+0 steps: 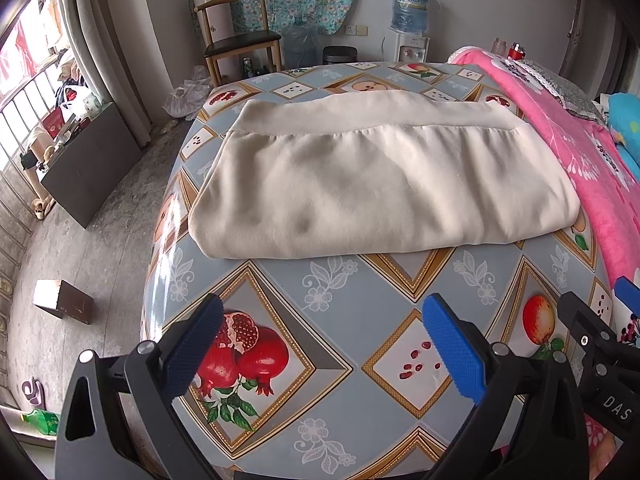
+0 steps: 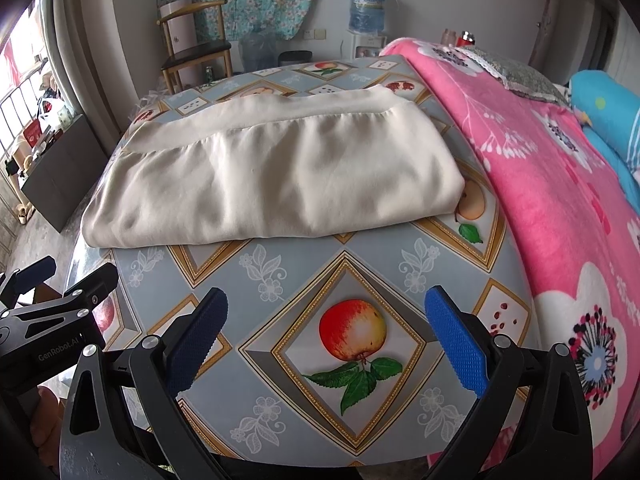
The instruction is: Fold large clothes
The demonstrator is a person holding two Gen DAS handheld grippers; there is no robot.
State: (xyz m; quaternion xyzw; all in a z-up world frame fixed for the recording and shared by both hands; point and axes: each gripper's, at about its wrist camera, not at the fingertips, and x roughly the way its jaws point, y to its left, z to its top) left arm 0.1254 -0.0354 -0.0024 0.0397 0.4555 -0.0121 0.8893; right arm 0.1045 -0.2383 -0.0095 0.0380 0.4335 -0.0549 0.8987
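Note:
A cream garment point(image 1: 380, 184) lies folded into a flat rectangle on the fruit-patterned table point(image 1: 352, 292), its ribbed hem band along the far edge. It also shows in the right wrist view point(image 2: 276, 176). My left gripper point(image 1: 320, 344) is open and empty above the table's near part, well short of the garment. My right gripper point(image 2: 326, 340) is open and empty, also near the front edge. Each gripper shows at the other view's side: the right one point(image 1: 600, 320), the left one point(image 2: 60, 288).
A pink flowered blanket point(image 2: 560, 184) covers a bed against the table's right side, with a blue pillow point(image 2: 608, 112). Beyond the table stand a wooden chair point(image 1: 236, 32), water bottles and a dispenser point(image 1: 412, 20). A dark cabinet point(image 1: 88, 168) and a small box point(image 1: 62, 300) are on the floor left.

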